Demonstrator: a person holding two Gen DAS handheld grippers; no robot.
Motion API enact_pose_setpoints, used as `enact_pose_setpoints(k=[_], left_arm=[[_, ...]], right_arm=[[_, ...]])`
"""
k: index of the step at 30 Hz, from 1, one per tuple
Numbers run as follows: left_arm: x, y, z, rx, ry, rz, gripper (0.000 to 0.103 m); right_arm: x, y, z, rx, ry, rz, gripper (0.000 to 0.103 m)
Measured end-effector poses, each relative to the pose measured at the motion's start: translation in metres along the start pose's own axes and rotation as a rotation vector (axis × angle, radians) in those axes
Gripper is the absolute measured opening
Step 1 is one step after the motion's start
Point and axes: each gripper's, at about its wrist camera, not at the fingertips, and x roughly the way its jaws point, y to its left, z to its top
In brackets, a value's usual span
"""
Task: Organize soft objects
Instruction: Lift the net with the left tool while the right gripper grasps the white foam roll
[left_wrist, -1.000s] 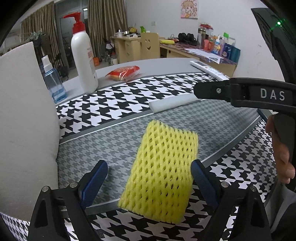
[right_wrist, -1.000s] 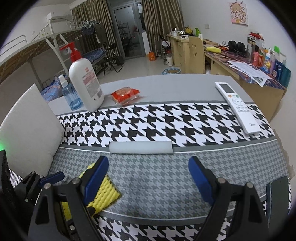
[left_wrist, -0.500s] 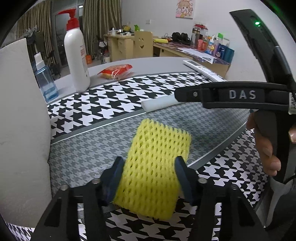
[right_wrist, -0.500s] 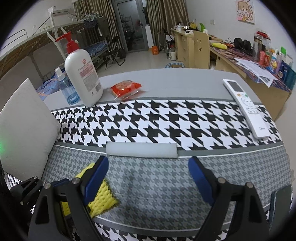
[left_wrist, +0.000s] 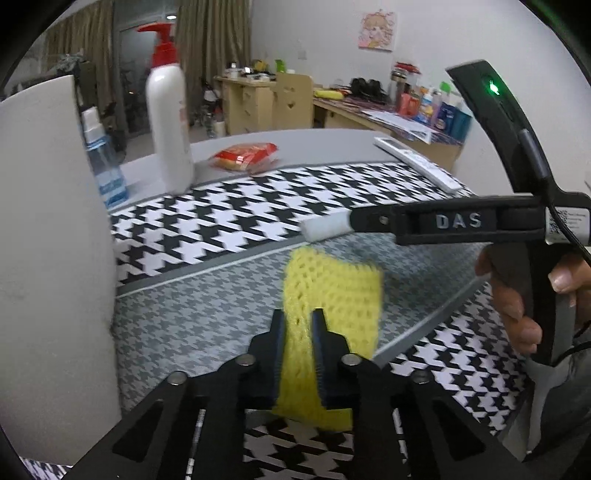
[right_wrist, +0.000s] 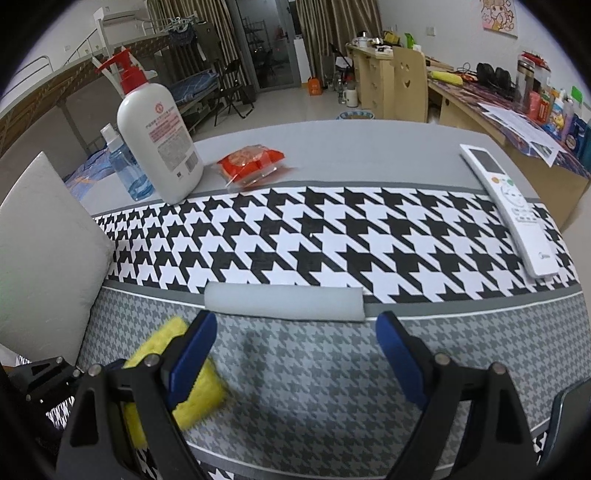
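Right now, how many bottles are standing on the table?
2. A white pump bottle with a red pump stands at the far left of the table; a smaller blue bottle stands just left of it, partly hidden behind it. The white foam block could hide others.

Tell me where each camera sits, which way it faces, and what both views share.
Left wrist: sits on the left gripper, facing forward across the table; its jaws are shut on the yellow foam net; the right gripper's side and the right hand show at right.
Right wrist: sits on the right gripper, jaws open, facing the white foam strip; part of the left gripper shows lower left.
Shared: net, strip, lotion bottle, remote, white foam slab.
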Motion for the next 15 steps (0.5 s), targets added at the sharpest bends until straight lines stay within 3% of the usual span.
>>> enact_pose_setpoints(k=[13, 15], left_arm=[[-0.001, 0.009, 0.0, -0.041, 0.0, -0.007, 0.014], [-0.002, 0.009, -0.001, -0.044, -0.001, -0.011, 0.014]], right_arm=[[0.011, -0.01, 0.007, 0.026, 0.0, -0.002, 0.091], [0.014, -0.011, 0.006, 0.029, 0.007, -0.005, 0.086]])
